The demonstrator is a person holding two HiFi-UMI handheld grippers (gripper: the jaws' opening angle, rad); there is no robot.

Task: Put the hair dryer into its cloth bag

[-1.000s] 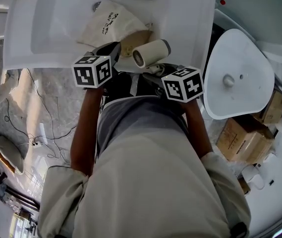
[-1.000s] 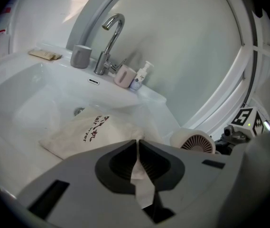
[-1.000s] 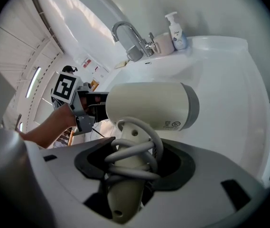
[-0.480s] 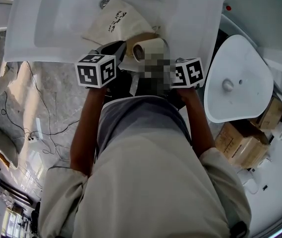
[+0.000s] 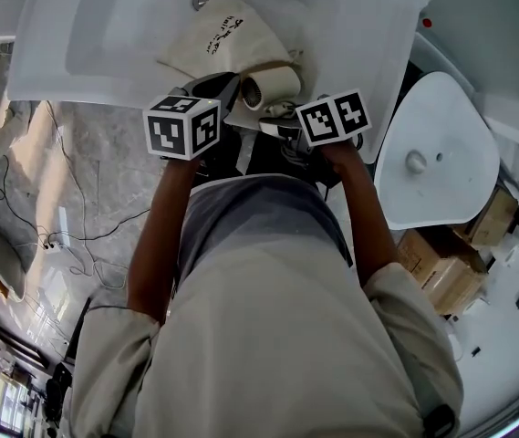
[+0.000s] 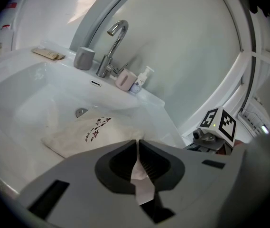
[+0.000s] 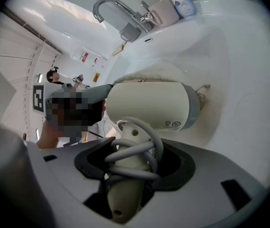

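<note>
In the head view, your right gripper [image 5: 282,124] has brought the hair dryer [image 5: 273,85] up from the front edge of the sink [image 5: 368,26] since a second ago. The barrel now lies against the open mouth of the cloth bag [image 5: 227,39]. Your left gripper [image 5: 218,88] has kept its place at that mouth. The barrel's long axis runs across the picture, with its open round end toward the left gripper and its grey-ringed end to the right.

In the left gripper view, your jaws are almost together, pinching a fold of pale cloth at the bag's mouth. The rest of the bag lies flat in the basin, printed side up, with its far end near the drain [image 6: 81,112].

In the right gripper view, your jaws are clamped on the dryer's handle, which has the cord [image 7: 135,152] wound round it. The handle points back at the camera. The barrel lies crosswise above it, grey ring to the right, and the bag's mouth is just behind.
</note>
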